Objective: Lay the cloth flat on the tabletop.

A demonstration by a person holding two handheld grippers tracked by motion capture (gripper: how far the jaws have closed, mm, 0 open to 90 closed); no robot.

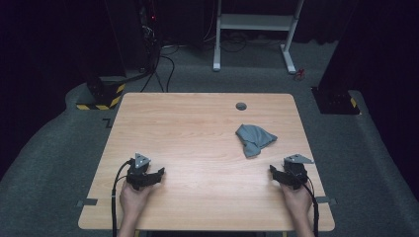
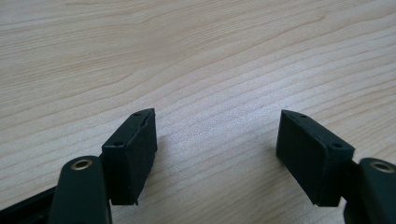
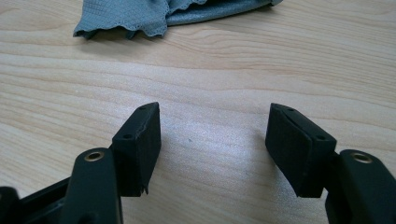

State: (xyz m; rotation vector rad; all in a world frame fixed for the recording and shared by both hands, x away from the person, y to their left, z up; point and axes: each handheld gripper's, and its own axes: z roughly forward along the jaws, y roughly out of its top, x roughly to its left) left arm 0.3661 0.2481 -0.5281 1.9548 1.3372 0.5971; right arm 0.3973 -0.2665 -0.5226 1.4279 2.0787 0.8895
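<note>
A crumpled grey cloth (image 1: pixel 254 138) lies on the right half of the wooden table (image 1: pixel 197 143). In the right gripper view its wavy edge (image 3: pixel 154 14) sits just beyond the jaws. My left gripper (image 1: pixel 160 173) rests near the table's front left, held by a hand. It is open (image 2: pixel 217 140), with bare wood between its pads. My right gripper (image 1: pixel 273 170) rests near the front right, a short way in front of the cloth and apart from it. It too is open (image 3: pixel 215 135), holding nothing.
A small dark round grommet (image 1: pixel 241 105) is set in the table near its far edge. Beyond the table stand a white desk frame (image 1: pixel 254 29) and black equipment with cables (image 1: pixel 148 44) on the grey carpet.
</note>
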